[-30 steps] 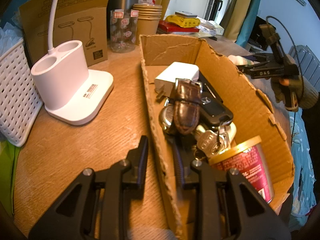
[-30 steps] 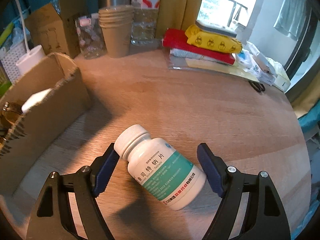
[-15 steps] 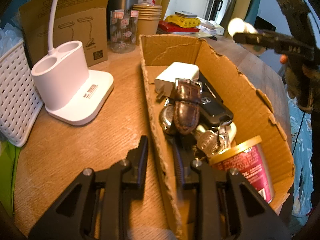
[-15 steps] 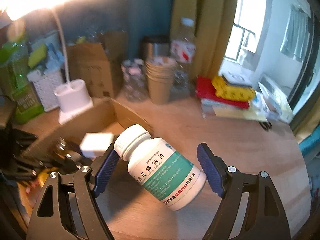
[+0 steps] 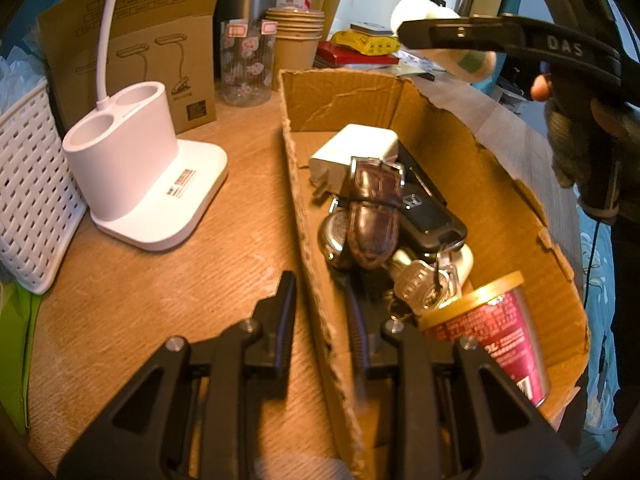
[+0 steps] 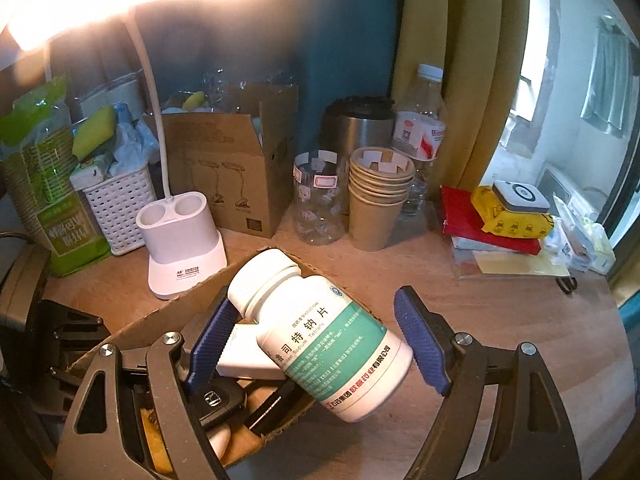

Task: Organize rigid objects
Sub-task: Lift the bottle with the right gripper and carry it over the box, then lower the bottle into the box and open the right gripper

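My right gripper (image 6: 316, 344) is shut on a white pill bottle (image 6: 320, 332) with a green label and holds it tilted in the air above the far end of the open cardboard box (image 6: 176, 316). The bottle also shows in the left wrist view (image 5: 440, 40), high above the box (image 5: 480, 168). My left gripper (image 5: 320, 320) is shut on the box's left wall (image 5: 316, 280). Inside the box lie a white charger (image 5: 356, 152), a brown-strapped watch (image 5: 372, 208), a car key with keys (image 5: 428, 224) and a red can (image 5: 492, 336).
A white lamp base (image 5: 136, 168), a white basket (image 5: 28, 200) and a brown carton (image 5: 156, 48) stand left of the box. Paper cups (image 6: 378, 196), a clear jar (image 6: 318, 196), a steel flask (image 6: 356, 128) and a water bottle (image 6: 420, 132) stand at the back. Red and yellow packs (image 6: 496, 216) lie at the right.
My right gripper has lifted the pill bottle off the table and carried it left, over the box. My left gripper has stayed on the box wall.
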The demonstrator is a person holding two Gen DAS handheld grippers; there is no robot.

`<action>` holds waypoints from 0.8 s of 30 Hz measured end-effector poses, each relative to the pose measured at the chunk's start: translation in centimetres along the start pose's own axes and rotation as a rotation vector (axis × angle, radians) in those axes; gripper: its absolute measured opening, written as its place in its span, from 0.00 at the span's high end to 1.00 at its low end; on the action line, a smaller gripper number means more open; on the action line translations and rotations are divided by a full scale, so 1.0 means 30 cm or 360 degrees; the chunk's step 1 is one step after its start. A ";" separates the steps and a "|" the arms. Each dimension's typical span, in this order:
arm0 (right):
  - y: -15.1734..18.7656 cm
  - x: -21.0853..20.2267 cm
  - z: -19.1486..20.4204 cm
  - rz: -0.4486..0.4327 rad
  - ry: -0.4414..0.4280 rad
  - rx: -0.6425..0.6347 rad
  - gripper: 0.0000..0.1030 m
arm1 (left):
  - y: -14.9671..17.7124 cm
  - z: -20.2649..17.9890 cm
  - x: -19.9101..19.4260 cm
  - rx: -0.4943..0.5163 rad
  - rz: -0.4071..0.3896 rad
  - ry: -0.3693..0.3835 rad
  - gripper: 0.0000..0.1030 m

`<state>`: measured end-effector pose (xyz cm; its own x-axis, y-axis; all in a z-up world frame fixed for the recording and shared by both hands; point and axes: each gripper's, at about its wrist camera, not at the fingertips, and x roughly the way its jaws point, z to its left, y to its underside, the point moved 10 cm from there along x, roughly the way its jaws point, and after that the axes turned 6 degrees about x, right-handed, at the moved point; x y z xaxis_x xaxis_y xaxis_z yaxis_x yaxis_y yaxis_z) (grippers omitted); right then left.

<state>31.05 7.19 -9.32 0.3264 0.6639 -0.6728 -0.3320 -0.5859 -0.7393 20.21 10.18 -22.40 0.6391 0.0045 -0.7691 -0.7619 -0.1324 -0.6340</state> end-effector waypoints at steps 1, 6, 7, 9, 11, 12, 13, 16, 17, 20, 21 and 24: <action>0.002 0.007 0.001 0.0004 0.0000 0.0000 0.20 | 0.000 0.000 0.000 0.0000 0.0000 0.0000 0.73; 0.003 0.059 0.006 0.0021 -0.0001 0.0017 0.20 | 0.000 0.001 0.000 0.0000 0.0000 0.0000 0.73; 0.004 0.069 0.009 0.0022 -0.0003 0.0020 0.20 | 0.001 -0.003 0.001 0.0000 0.0000 0.0001 0.73; 0.004 0.091 0.014 0.0028 -0.0008 0.0029 0.20 | 0.000 0.000 0.000 0.0000 0.0000 0.0000 0.73; 0.003 0.109 0.019 0.0032 -0.0008 0.0034 0.20 | 0.000 0.000 0.000 0.0000 0.0000 0.0000 0.73; 0.003 0.120 0.023 0.0039 -0.0008 0.0033 0.20 | 0.000 0.000 0.000 0.0000 0.0000 0.0000 0.73; 0.003 0.127 0.026 0.0041 -0.0003 0.0030 0.20 | 0.000 -0.001 0.000 0.0000 0.0000 0.0000 0.73; 0.007 0.151 0.025 0.0057 0.0029 0.0020 0.20 | 0.000 0.000 0.000 0.0000 0.0000 0.0000 0.73; 0.008 0.157 0.023 0.0060 0.0036 0.0020 0.20 | 0.000 0.001 0.000 0.0000 0.0000 0.0000 0.73; 0.019 0.177 0.016 0.0078 0.0053 0.0032 0.20 | 0.000 0.001 0.000 0.0000 0.0000 0.0000 0.73; 0.023 0.183 0.014 0.0083 0.0061 0.0031 0.20 | 0.000 0.000 0.000 0.0000 0.0000 0.0000 0.73; 0.039 0.203 0.012 0.0113 0.0082 0.0027 0.20 | 0.000 0.000 0.000 0.0001 0.0000 0.0000 0.73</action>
<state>32.33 10.72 -14.27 0.3462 0.5960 -0.7245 -0.3708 -0.6225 -0.6892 20.21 10.18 -22.39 0.6392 0.0046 -0.7690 -0.7619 -0.1319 -0.6341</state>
